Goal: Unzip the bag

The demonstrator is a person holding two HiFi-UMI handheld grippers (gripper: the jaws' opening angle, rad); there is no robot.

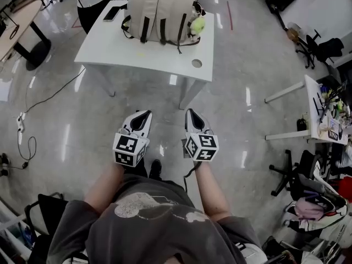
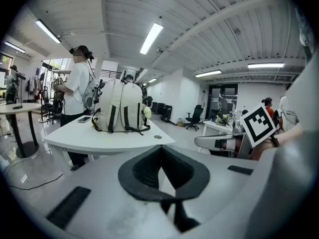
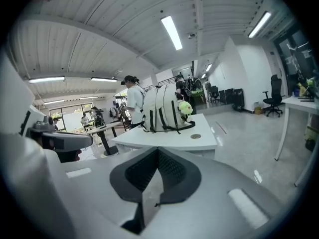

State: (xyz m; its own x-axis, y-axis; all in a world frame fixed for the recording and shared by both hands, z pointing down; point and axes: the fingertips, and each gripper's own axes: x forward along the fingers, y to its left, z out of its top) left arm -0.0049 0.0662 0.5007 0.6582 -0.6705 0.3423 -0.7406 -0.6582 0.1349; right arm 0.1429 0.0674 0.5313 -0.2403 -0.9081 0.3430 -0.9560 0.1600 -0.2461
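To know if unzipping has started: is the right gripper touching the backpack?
Apart. The head view shows the right gripper held over the floor, short of the table where the backpack stands.

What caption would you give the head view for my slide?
Jaws shut and empty, the left gripper and right gripper hang short of the white table bearing the upright beige backpack.
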